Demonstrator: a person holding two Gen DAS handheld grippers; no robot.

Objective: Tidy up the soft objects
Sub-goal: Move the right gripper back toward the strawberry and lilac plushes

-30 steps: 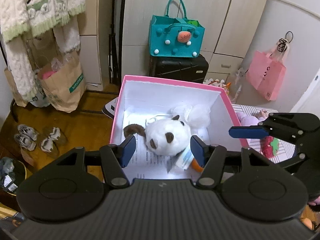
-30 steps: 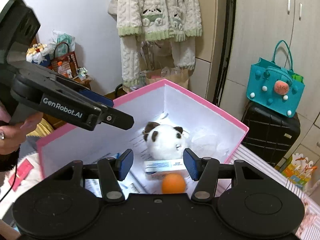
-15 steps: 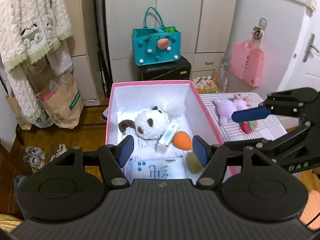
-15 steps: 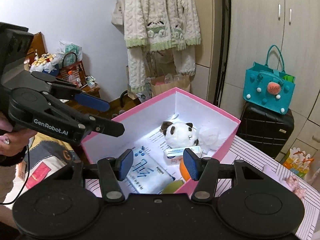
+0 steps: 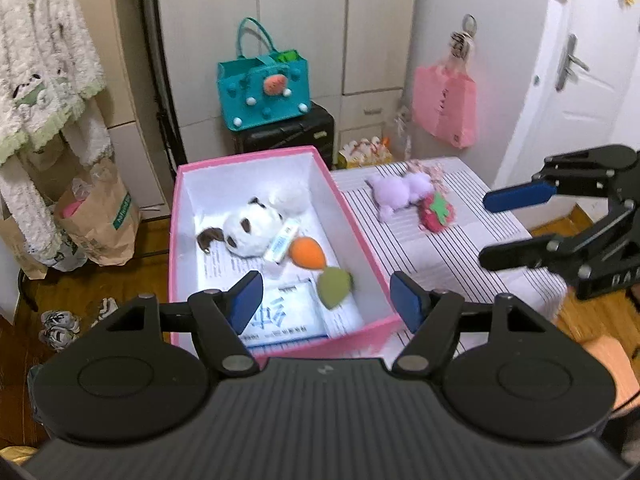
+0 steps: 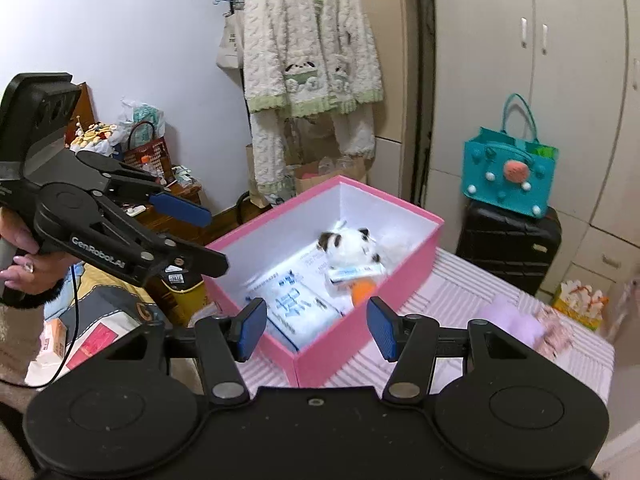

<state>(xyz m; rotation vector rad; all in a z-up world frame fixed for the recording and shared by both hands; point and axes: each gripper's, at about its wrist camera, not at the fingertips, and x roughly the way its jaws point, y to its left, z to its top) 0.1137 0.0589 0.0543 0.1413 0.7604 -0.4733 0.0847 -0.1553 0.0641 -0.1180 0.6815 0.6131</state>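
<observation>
A pink box [image 5: 352, 216] [image 6: 400, 276] stands on a striped table. Inside lie a white plush dog [image 5: 250, 232] [image 6: 352, 246], an orange sponge [image 5: 307, 254] [image 6: 362, 290], a green sponge [image 5: 333, 286], a small white carton [image 5: 282, 240] and a tissue pack [image 5: 282, 318] [image 6: 298, 306]. On the table right of the box rest a purple plush [image 5: 400, 192] [image 6: 512, 316] and a red strawberry toy [image 5: 436, 212]. My left gripper [image 5: 326, 300] [image 6: 200, 236] hovers over the box's near end, jaws opening, nothing between them. My right gripper [image 6: 316, 326] [image 5: 504, 228] hangs open and empty above the box's near corner.
A teal felt bag [image 5: 264, 88] sits on a black suitcase [image 5: 288, 136] behind the table. A pink bag [image 5: 444, 108] hangs by a white door. Paper bags [image 5: 96, 216] and shoes [image 5: 60, 320] lie on the wooden floor at left. A knitted cardigan [image 6: 308, 52] hangs from the wardrobe.
Both grippers have drawn back and up from the box, so more of it and the table shows. The left jaws have widened; the plush dog stays in the box.
</observation>
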